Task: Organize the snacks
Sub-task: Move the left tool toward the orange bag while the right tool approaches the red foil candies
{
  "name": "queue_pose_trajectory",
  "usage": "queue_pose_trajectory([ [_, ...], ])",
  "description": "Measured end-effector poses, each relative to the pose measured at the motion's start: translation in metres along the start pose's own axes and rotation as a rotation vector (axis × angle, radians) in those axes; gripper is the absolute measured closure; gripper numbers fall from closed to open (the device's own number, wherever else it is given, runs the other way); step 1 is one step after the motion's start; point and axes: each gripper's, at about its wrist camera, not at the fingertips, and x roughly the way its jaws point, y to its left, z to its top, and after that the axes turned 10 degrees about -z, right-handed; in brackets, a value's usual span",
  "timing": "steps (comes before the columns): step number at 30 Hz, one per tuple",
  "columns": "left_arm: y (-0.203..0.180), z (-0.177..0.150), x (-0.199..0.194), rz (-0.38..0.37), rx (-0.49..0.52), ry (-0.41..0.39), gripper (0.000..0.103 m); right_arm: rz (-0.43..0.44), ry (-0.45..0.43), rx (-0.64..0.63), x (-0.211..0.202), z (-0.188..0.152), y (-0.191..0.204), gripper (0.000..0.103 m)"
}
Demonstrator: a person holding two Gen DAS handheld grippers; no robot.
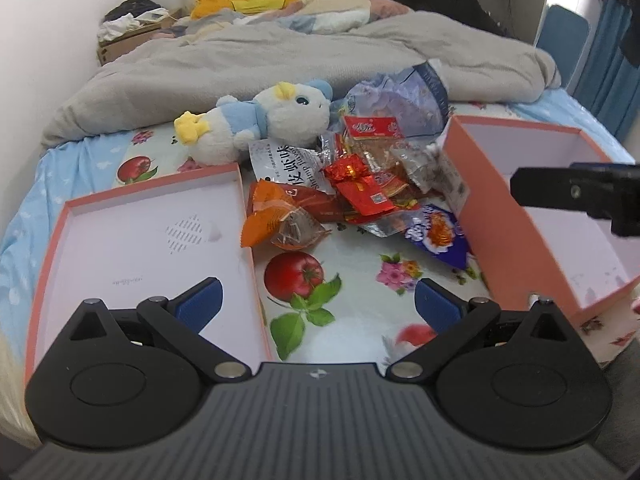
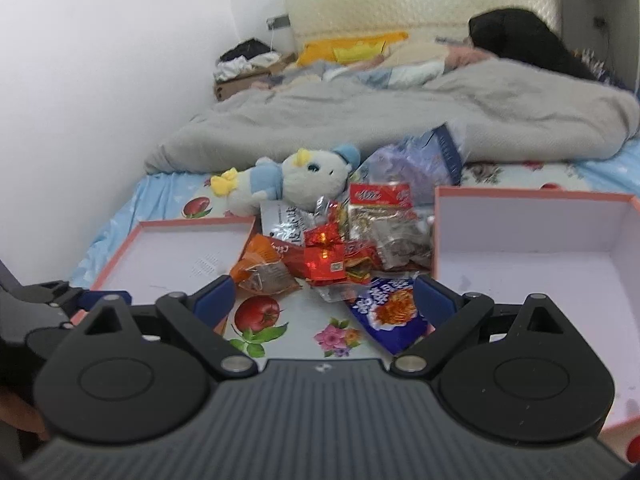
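A heap of snack packets lies on the bed sheet between two pink boxes. It holds a red packet (image 1: 362,190) (image 2: 325,261), an orange packet (image 1: 276,218) (image 2: 262,270), a blue packet (image 1: 438,234) (image 2: 390,312) and a silver packet (image 1: 280,166). A shallow pink lid (image 1: 152,248) (image 2: 176,256) lies on the left, a deeper pink box (image 1: 560,216) (image 2: 540,264) on the right; both hold nothing. My left gripper (image 1: 318,300) is open and empty, short of the heap. My right gripper (image 2: 324,298) is open and empty, just before the blue packet; it also shows in the left wrist view (image 1: 576,192) over the deep box.
A white and blue plush toy (image 1: 256,120) (image 2: 288,180) lies behind the heap, beside a large crumpled bluish bag (image 1: 400,100). A grey duvet (image 1: 280,60) covers the far part of the bed. A cardboard box (image 1: 124,40) stands at the wall.
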Motion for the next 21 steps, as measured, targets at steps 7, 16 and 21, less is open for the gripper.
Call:
queue_pose_trajectory([
  [7, 0.021, 0.017, 0.05, 0.029, 0.048, 0.048, 0.004, 0.041, 0.061, -0.042, 0.054, 0.02, 0.006, 0.025],
  [16, 0.032, 0.029, 0.105, 0.036, 0.213, 0.087, 0.014, 0.048, 0.122, -0.103, 0.128, 0.041, 0.019, 0.031],
  [21, 0.036, 0.032, 0.126, 0.019, 0.279, 0.103, 0.015, 0.044, 0.163, -0.133, 0.167, 0.044, 0.029, 0.035],
])
